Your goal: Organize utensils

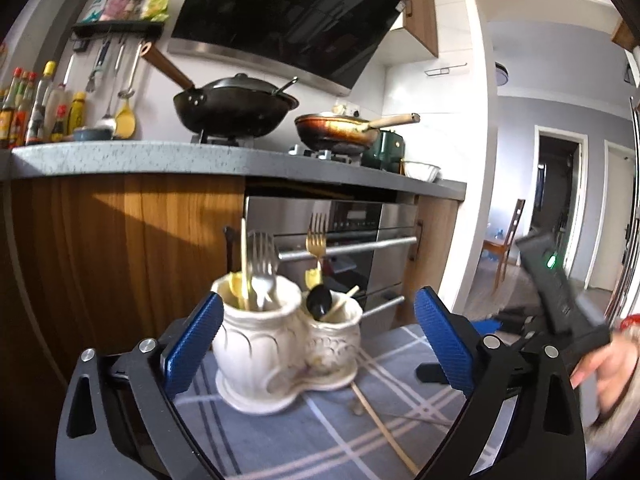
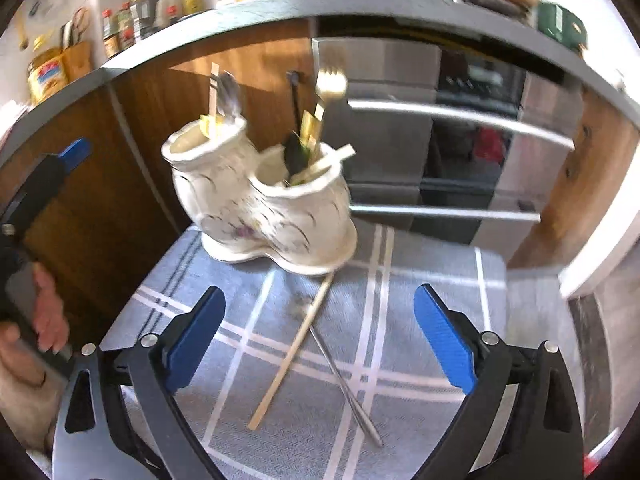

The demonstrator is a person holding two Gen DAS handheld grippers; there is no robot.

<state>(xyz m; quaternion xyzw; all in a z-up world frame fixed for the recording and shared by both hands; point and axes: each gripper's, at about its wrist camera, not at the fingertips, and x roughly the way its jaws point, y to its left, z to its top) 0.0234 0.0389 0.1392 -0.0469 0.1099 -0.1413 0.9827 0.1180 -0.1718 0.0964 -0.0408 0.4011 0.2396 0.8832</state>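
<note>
Looks like we're between pickups here: most utensils already stand in the white double-pot holder (image 2: 260,200) at the far end of the checked cloth (image 2: 420,292), but a wooden chopstick (image 2: 292,352) and a thin metal utensil (image 2: 344,388) lie crossed on the surface in front of it. Next move probably means dropping onto one of those two. Right tool (image 2: 320,340) is spread wide and empty right above them, left tool (image 1: 316,340) also wide, touching nothing, holder between its jaws
</note>
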